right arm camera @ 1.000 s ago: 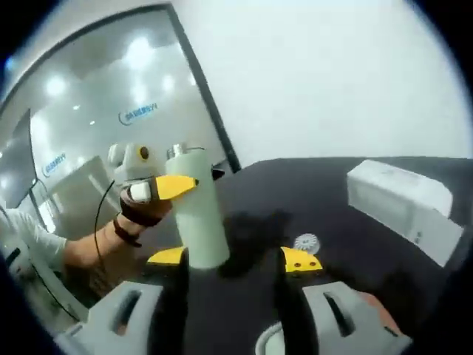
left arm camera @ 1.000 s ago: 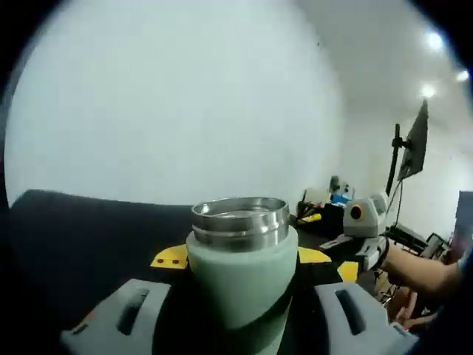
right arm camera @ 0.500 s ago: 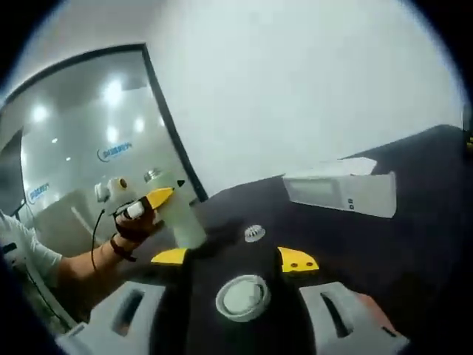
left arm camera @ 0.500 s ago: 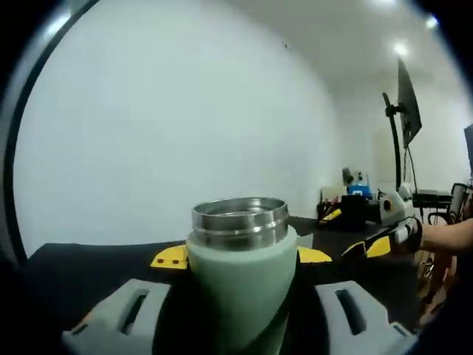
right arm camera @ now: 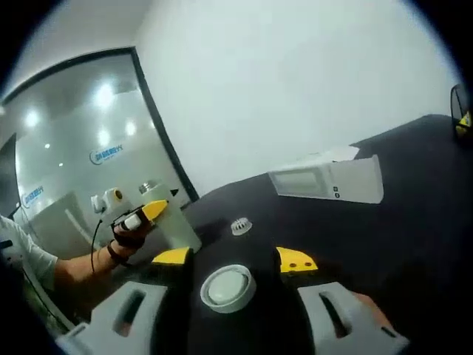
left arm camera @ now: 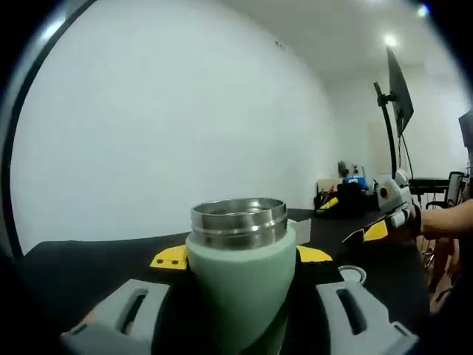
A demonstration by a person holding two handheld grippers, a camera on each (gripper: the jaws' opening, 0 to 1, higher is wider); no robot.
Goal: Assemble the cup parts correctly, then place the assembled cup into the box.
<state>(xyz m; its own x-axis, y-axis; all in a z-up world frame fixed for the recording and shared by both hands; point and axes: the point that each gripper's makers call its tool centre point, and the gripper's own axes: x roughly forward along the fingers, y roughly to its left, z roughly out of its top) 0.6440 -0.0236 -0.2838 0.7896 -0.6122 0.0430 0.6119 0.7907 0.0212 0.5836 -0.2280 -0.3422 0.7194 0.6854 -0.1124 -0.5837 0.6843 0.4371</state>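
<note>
Left gripper view: a black tabletop [left arm camera: 89,259] spans the scene. On it in the right gripper view, a white rectangular box [right arm camera: 329,181] lies well beyond. The left gripper [left arm camera: 240,259] pinches a pale green cup body with a steel threaded rim [left arm camera: 240,251]. The right gripper [right arm camera: 233,257] is spread, its jaws either side of a round white lid [right arm camera: 227,285]. A small white ribbed disc [right arm camera: 241,226] lies farther off.
</note>
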